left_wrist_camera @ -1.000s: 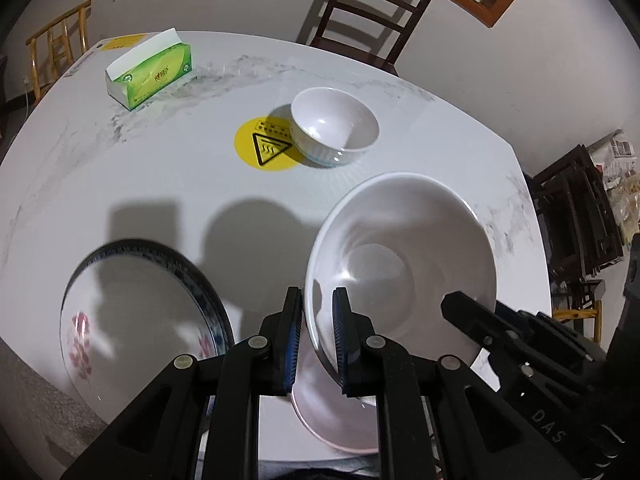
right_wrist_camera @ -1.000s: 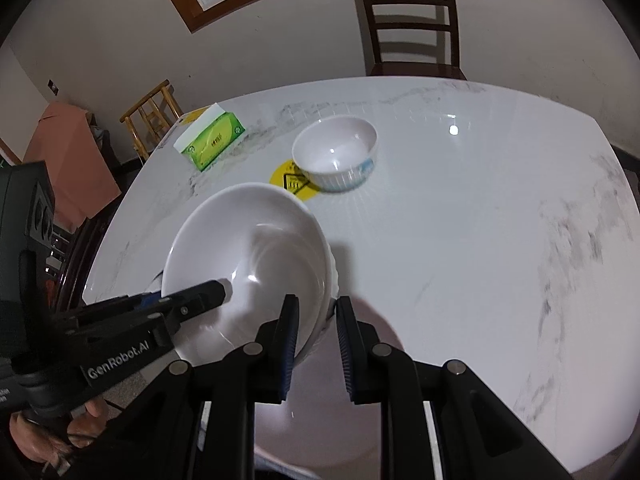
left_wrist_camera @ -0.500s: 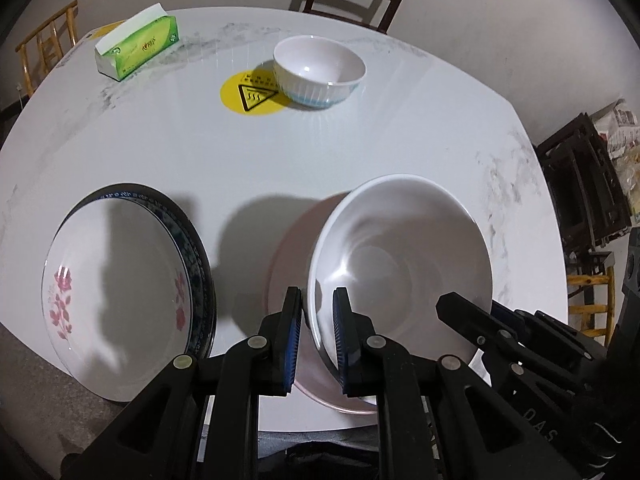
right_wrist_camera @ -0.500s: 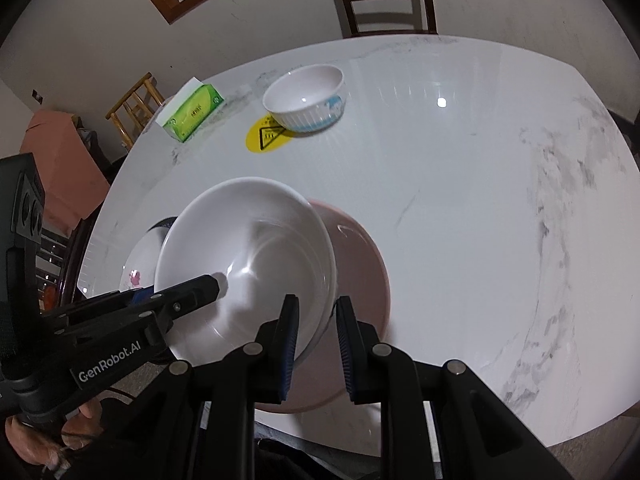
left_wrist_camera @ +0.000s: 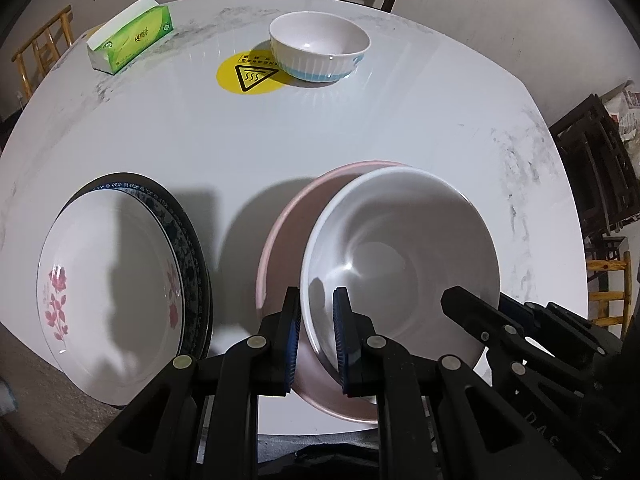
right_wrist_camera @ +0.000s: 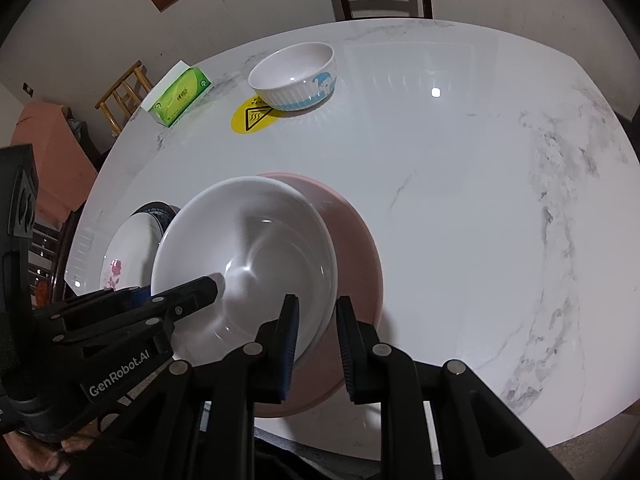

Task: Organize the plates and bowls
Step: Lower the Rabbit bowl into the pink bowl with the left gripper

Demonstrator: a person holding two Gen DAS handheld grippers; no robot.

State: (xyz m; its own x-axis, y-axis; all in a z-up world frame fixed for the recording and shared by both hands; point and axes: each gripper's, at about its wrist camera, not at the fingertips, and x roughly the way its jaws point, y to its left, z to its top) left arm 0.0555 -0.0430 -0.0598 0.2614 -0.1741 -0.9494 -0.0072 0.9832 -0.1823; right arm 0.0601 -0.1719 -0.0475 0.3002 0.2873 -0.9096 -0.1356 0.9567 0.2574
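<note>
Together clamping the white bowl (left_wrist_camera: 400, 256) rim above the pink plate (left_wrist_camera: 280, 240): left gripper (left_wrist_camera: 316, 336) and right gripper (right_wrist_camera: 318, 344), either side.

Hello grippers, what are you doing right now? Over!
Left gripper and right gripper shut on white bowl, over pink bowl. Nothing in the way.

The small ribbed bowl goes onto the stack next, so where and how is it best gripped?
Pinch the small ribbed bowl at its thin rim, one finger inside, one outside. It stands upright and open, and its near rim faces the grippers with bare table in front, so come from the near side, probably from above.
</note>
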